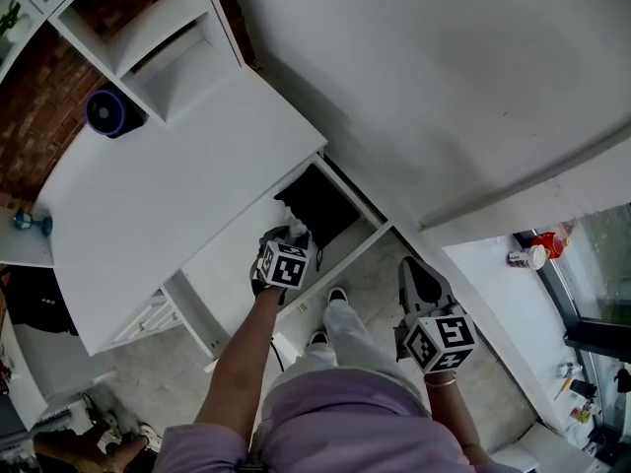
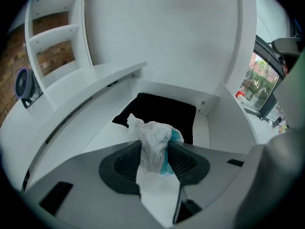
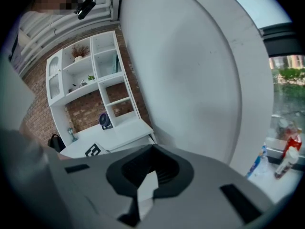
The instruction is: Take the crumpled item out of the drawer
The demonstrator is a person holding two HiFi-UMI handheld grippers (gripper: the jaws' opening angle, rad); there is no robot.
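The crumpled item (image 2: 153, 142), a white wrapper with blue print, sits pinched between the pads of my left gripper (image 2: 155, 150), which is shut on it. It is held just above the open drawer (image 2: 208, 124), whose floor is lined in black. From the head view, the left gripper (image 1: 289, 236) hovers at the drawer's (image 1: 370, 227) front edge, with the crumpled item (image 1: 296, 231) showing white at its tips. My right gripper (image 1: 419, 280) hangs lower right over the floor, away from the drawer. In its own view the right gripper (image 3: 153, 165) has its jaws together with nothing between them.
The drawer sits under a white desk top (image 1: 168, 195) that carries a dark purple fan (image 1: 108, 111) beside white shelves (image 1: 148, 28). More drawers (image 1: 148, 315) stand at the desk's left end. The person's shoes (image 1: 335, 296) are below the drawer. Bottles (image 1: 532, 256) stand on the sill at right.
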